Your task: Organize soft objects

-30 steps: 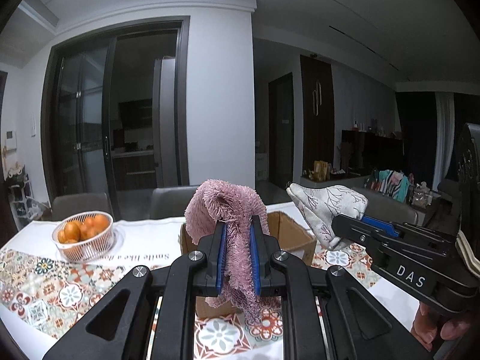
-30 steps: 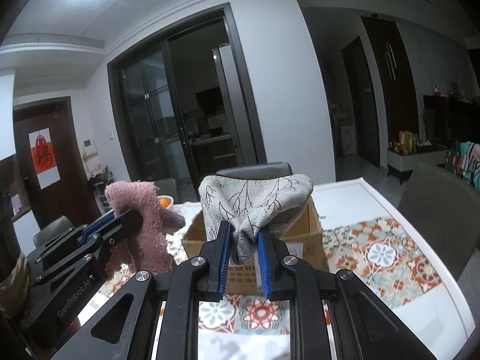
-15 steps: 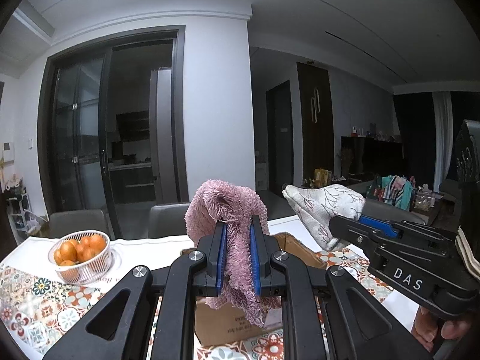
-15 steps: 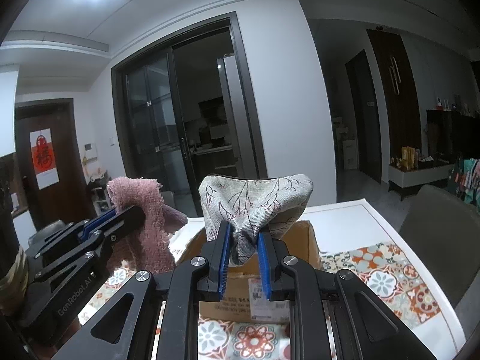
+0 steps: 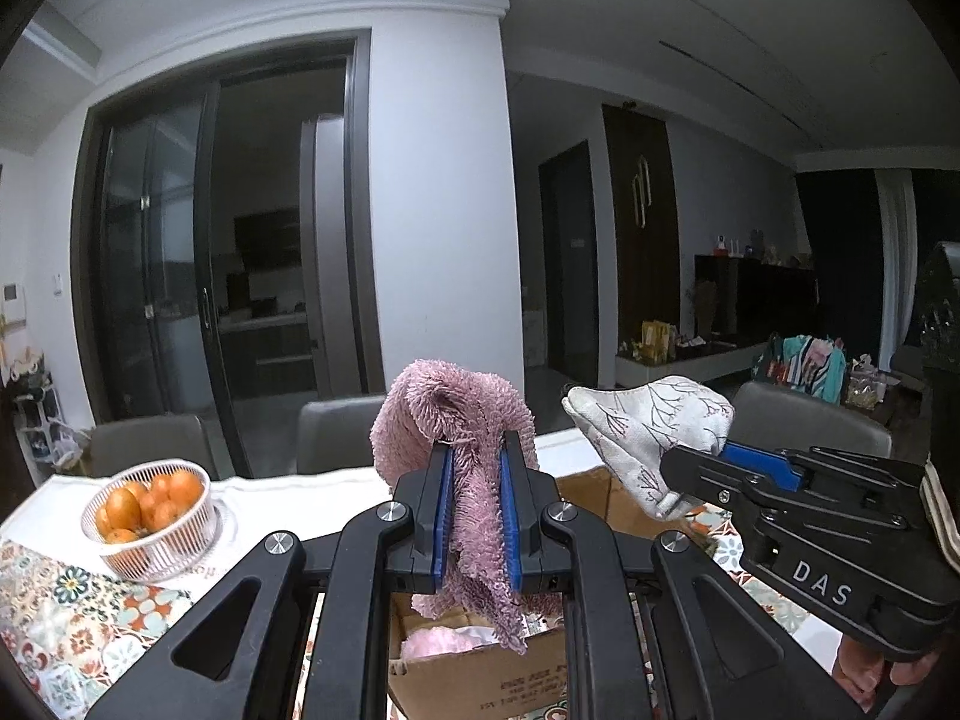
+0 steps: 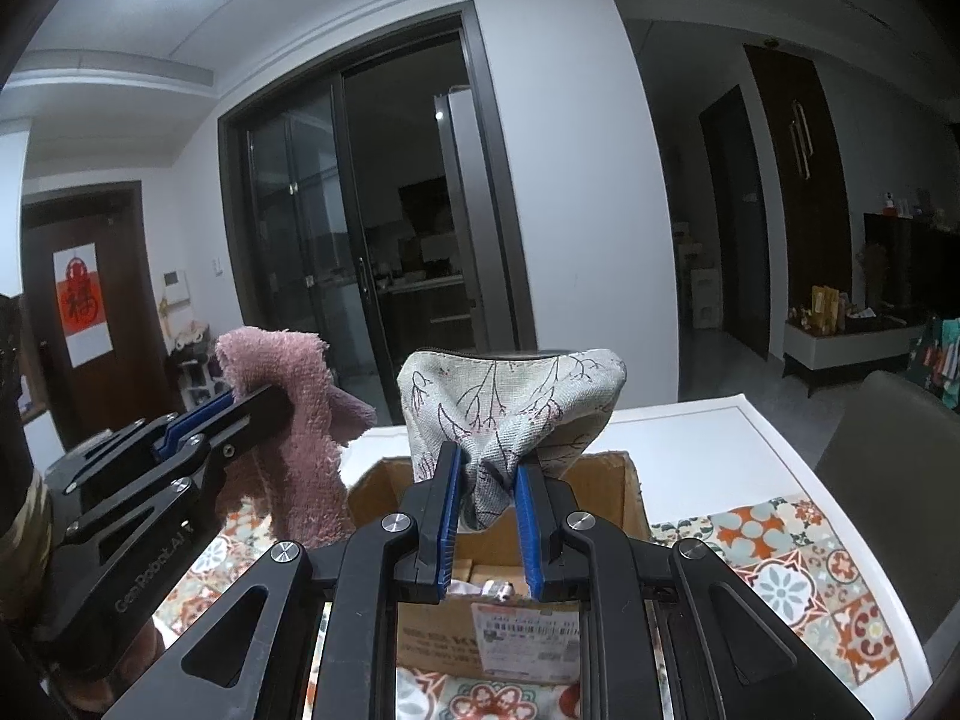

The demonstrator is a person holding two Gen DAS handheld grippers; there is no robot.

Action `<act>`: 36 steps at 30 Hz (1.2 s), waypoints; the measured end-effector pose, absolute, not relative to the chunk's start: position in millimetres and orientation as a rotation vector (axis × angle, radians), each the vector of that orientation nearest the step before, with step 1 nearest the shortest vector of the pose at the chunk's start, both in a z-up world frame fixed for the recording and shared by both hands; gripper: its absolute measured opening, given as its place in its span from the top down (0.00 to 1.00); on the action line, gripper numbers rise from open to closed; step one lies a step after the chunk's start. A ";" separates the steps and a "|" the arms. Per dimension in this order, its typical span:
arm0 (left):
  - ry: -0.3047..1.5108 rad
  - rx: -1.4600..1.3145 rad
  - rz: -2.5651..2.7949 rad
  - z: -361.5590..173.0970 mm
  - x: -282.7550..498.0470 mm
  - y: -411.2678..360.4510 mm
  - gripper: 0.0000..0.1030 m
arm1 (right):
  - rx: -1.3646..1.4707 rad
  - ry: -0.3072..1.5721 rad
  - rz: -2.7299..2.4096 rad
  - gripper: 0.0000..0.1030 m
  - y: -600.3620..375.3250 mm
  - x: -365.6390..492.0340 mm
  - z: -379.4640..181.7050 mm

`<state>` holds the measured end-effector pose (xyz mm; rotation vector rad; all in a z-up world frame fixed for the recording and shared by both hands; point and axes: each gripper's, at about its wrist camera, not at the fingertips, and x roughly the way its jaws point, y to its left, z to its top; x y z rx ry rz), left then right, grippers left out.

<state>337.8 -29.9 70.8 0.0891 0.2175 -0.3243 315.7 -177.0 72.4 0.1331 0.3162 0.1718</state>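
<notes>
The worktop (image 6: pixel 738 426) is long and white-edged, with a glossy cloth of patterned floral tiles. On it stands an open cardboard box (image 6: pixel 630 483), corrugated and scuffed, a shipping label on its near face; something pale pink and soft already lies inside, though I can't make out what.

Both soft things hang in the air above or just short of that box. The left hand-held gripper (image 5: pixel 474 516) is closed tight on a shaggy pink towel (image 5: pixel 450 414), looped over the blue pads with a frayed tail dangling down towards the box mouth. The right hand-held gripper (image 6: pixel 486 516) is pinched shut on a grey linen pouch printed with branches (image 6: pixel 510 402), zippered along its top edge, bunched where the pads bite.

The risk I see: the two are held near each other, so the towel's loose loops could snag on the other tool, or a release too near the rim could drape the tail over the cardboard edge. A wire basket of oranges (image 5: pixel 150 516) sits well apart to the left.
</notes>
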 end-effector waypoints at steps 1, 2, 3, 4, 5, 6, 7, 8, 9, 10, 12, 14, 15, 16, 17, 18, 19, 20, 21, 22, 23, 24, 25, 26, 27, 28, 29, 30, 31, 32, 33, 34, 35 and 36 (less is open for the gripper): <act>0.228 0.086 -0.324 67.9 342.6 -30.4 0.85 | 0.131 0.324 0.173 0.82 -175.4 319.8 70.3; 0.239 0.083 -0.326 64.5 348.1 -30.6 0.85 | 0.131 0.337 0.173 0.82 -174.9 325.4 66.4; 0.254 0.082 -0.327 61.6 355.1 -31.2 0.85 | 0.129 0.344 0.174 0.82 -173.7 329.1 66.0; 0.265 0.082 -0.326 58.0 359.9 -32.0 0.85 | 0.127 0.355 0.174 0.82 -173.0 334.1 62.1; 0.274 0.084 -0.326 55.5 363.8 -32.4 0.85 | 0.126 0.363 0.172 0.82 -172.5 337.2 59.7; 0.286 0.086 -0.326 51.6 368.1 -33.2 0.85 | 0.125 0.373 0.172 0.82 -172.5 340.8 57.0; 0.298 0.086 -0.328 47.5 372.2 -34.0 0.85 | 0.126 0.384 0.172 0.82 -172.6 344.6 54.0; 0.309 0.088 -0.330 44.1 375.3 -35.2 0.85 | 0.128 0.398 0.172 0.82 -173.0 348.5 50.3; 0.316 0.090 -0.333 41.7 377.0 -35.2 0.85 | 0.131 0.413 0.175 0.82 -173.3 352.3 46.8; 0.326 0.094 -0.333 37.9 379.6 -35.3 0.85 | 0.134 0.426 0.178 0.82 -173.2 356.0 44.1; 0.343 0.097 -0.333 32.2 384.3 -35.5 0.85 | 0.136 0.444 0.178 0.82 -173.4 361.7 39.5; 0.365 0.098 -0.338 26.0 389.9 -38.2 0.85 | 0.136 0.464 0.175 0.81 -174.2 366.9 33.8; 0.371 0.100 -0.337 24.2 390.8 -37.9 0.85 | 0.138 0.475 0.173 0.81 -174.9 369.4 31.0; 0.379 0.104 -0.336 22.4 393.0 -38.5 0.85 | 0.138 0.484 0.172 0.81 -175.5 371.6 28.7; 0.390 0.108 -0.335 19.4 395.0 -39.2 0.85 | 0.139 0.491 0.171 0.81 -176.7 373.7 27.0; 0.399 0.111 -0.335 17.9 397.4 -39.1 0.85 | 0.139 0.500 0.170 0.81 -178.0 375.8 24.9; 0.408 0.114 -0.336 15.6 399.3 -40.4 0.85 | 0.140 0.510 0.170 0.81 -178.3 378.1 22.4; 0.419 0.118 -0.337 13.5 401.4 -41.2 0.84 | 0.140 0.519 0.171 0.81 -178.9 379.9 20.1; 0.430 0.123 -0.338 11.2 404.1 -42.4 0.84 | 0.139 0.526 0.171 0.81 -179.5 381.6 18.3; 0.436 0.126 -0.338 9.3 405.1 -43.3 0.84 | 0.139 0.535 0.172 0.81 -180.5 383.5 16.2; 0.446 0.131 -0.341 7.8 406.7 -44.1 0.83 | 0.140 0.544 0.173 0.81 -180.7 384.8 13.9; 0.457 0.135 -0.343 6.7 408.7 -45.4 0.83 | 0.141 0.553 0.173 0.81 -180.7 385.9 11.9; 0.463 0.136 -0.343 5.4 409.0 -45.5 0.83 | 0.141 0.559 0.173 0.78 -179.7 386.5 10.6; 0.469 0.141 -0.340 4.0 409.7 -45.9 0.79 | 0.142 0.568 0.169 0.78 -180.1 387.6 9.3; 0.472 0.146 -0.335 3.8 409.8 -47.2 0.76 | 0.143 0.570 0.166 0.77 -181.1 388.6 9.2; 0.469 0.149 -0.329 3.9 409.4 -47.4 0.73 | 0.141 0.570 0.168 0.76 -181.3 388.8 9.4; 0.464 0.151 -0.323 3.8 408.2 -47.4 0.67 | 0.138 0.568 0.164 0.74 -181.2 388.3 10.5; 0.463 0.153 -0.322 4.3 407.4 -47.5 0.63 | 0.135 0.566 0.158 0.69 -180.4 388.6 10.5; 0.461 0.152 -0.321 5.4 406.5 -47.4 0.57 | 0.132 0.563 0.147 0.65 -181.3 388.4 10.7; 0.453 0.153 -0.317 6.8 405.1 -47.5 0.55 | 0.134 0.561 0.138 0.60 -182.3 388.3 11.3; 0.448 0.157 -0.312 7.4 403.9 -47.2 0.55 | 0.139 0.561 0.133 0.59 -183.8 387.9 11.3; 0.442 0.162 -0.306 8.2 402.4 -46.9 0.54 | 0.143 0.563 0.128 0.59 -185.1 387.5 11.2; 0.436 0.166 -0.299 9.5 399.5 -46.9 0.51 | 0.147 0.566 0.125 0.59 -186.2 387.1 11.5; 0.432 0.164 -0.293 10.4 397.4 -46.5 0.49 | 0.149 0.566 0.124 0.59 -186.8 386.1 11.7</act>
